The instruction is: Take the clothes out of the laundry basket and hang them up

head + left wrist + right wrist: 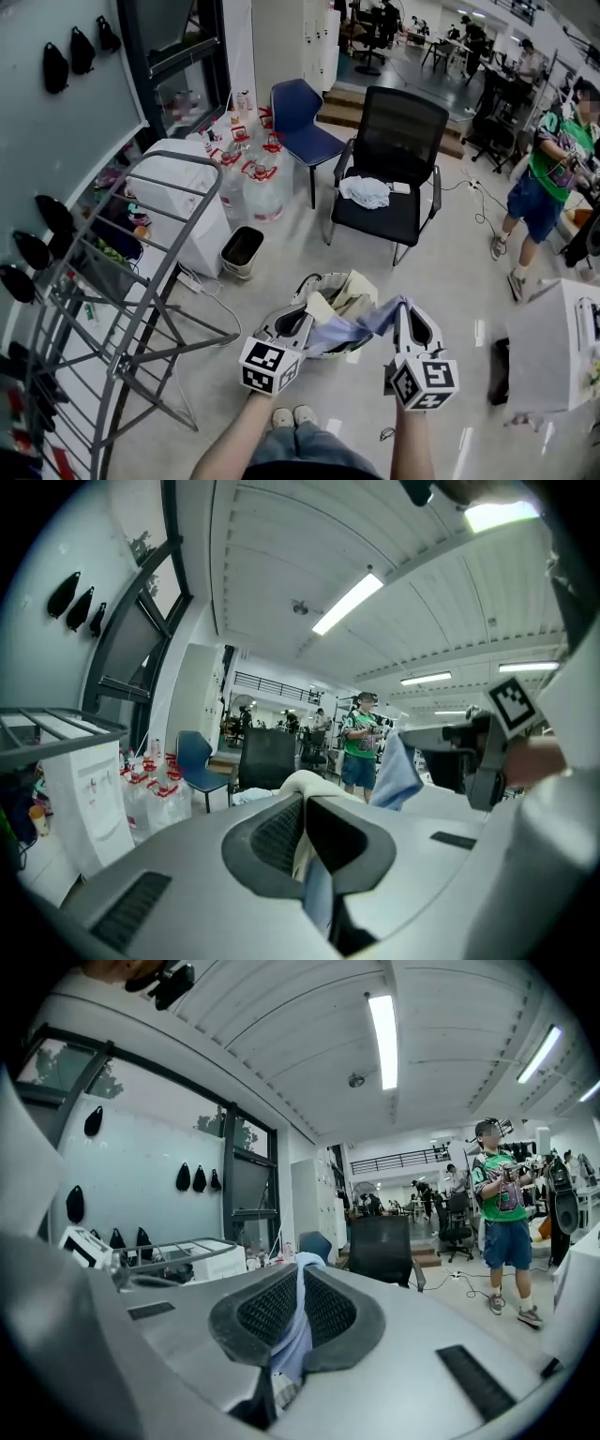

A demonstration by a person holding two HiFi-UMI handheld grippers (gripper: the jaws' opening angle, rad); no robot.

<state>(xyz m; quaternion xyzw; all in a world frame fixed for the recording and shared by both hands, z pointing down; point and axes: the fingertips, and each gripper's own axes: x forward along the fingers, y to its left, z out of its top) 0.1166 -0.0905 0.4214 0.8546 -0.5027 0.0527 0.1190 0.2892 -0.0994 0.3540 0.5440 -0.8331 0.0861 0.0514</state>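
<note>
A light blue garment (pixel 349 331) is stretched between my two grippers, above the laundry basket (pixel 307 283) on the floor. Cream clothes (pixel 349 291) lie in the basket. My left gripper (pixel 306 320) is shut on the garment's left end, where a cream and blue fold (pixel 302 782) shows between the jaws. My right gripper (pixel 406 312) is shut on the right end, with blue cloth (pixel 292 1333) pinched between its pads. The grey drying rack (pixel 122 281) stands to the left. From the left gripper view, the right gripper (pixel 480 752) holds the blue cloth (pixel 395 772) up.
A black office chair (pixel 392 173) with a white cloth on its seat stands beyond the basket, with a blue chair (pixel 302 120) to its left. Water bottles (pixel 261 187) and a small bin (pixel 242 250) are near the rack. A person (pixel 547 178) stands at right, by a white cabinet (pixel 551 345).
</note>
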